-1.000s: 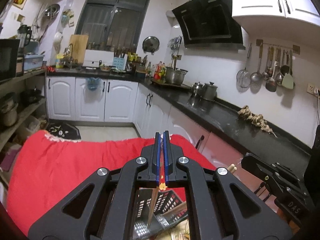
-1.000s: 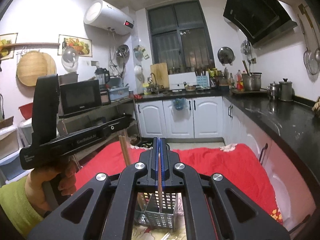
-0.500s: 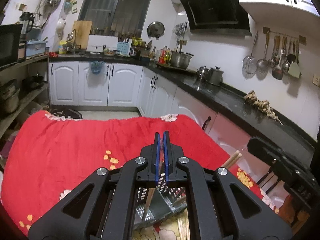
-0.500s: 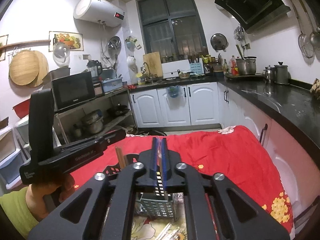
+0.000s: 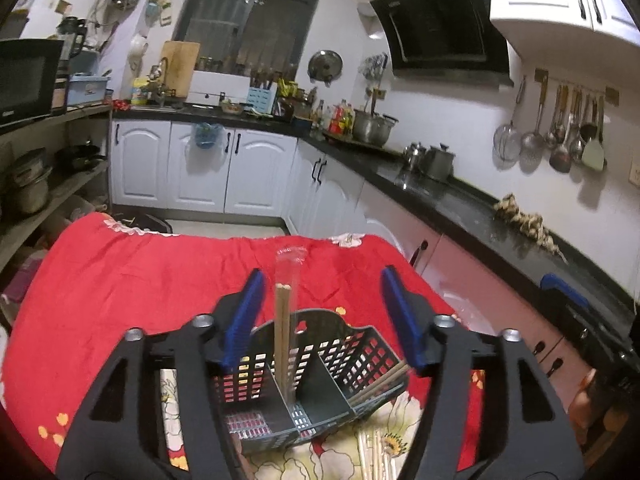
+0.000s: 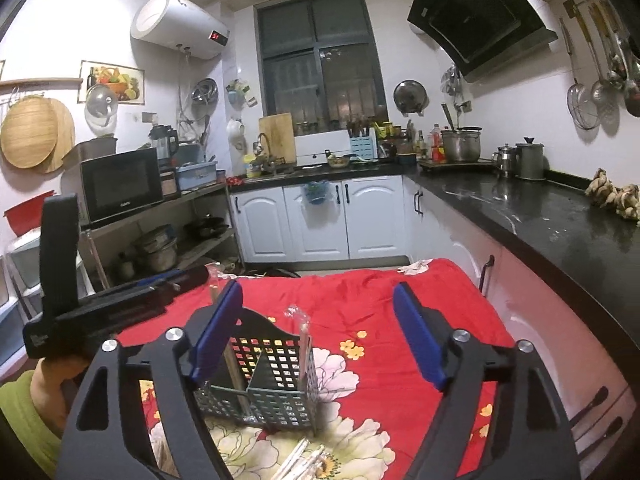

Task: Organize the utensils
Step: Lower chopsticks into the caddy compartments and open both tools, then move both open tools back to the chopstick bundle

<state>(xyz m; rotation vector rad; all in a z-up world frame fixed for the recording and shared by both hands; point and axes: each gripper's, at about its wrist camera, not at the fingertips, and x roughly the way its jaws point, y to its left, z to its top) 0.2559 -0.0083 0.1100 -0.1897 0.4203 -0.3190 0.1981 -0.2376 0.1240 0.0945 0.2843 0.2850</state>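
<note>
White cabinets and a black stone counter [image 6: 540, 216] line this L-shaped kitchen, where a worktop draped in a red floral cloth [image 5: 132, 276] fills the foreground. On the cloth stands one dark grey slotted plastic utensil basket [image 5: 344, 356], split into compartments by inner walls. One pair of brown wooden chopsticks in a clear plastic sleeve [image 5: 285, 332] stands nearly upright against the centre divider; a second pair of wooden chopsticks [image 5: 384, 378] leans low against the basket's right side in the left wrist view. More pale chopsticks [image 6: 308, 458] lie loose on the cloth just in front of the basket. Both tools hang over the basket with nothing between their blue pads: the left gripper [image 5: 324, 320] has its jaws spread wide, and the right gripper [image 6: 316, 336] is likewise spread wide. Six or so ladles and strainers [image 5: 560, 132] hang from a wall rail above the counter.
</note>
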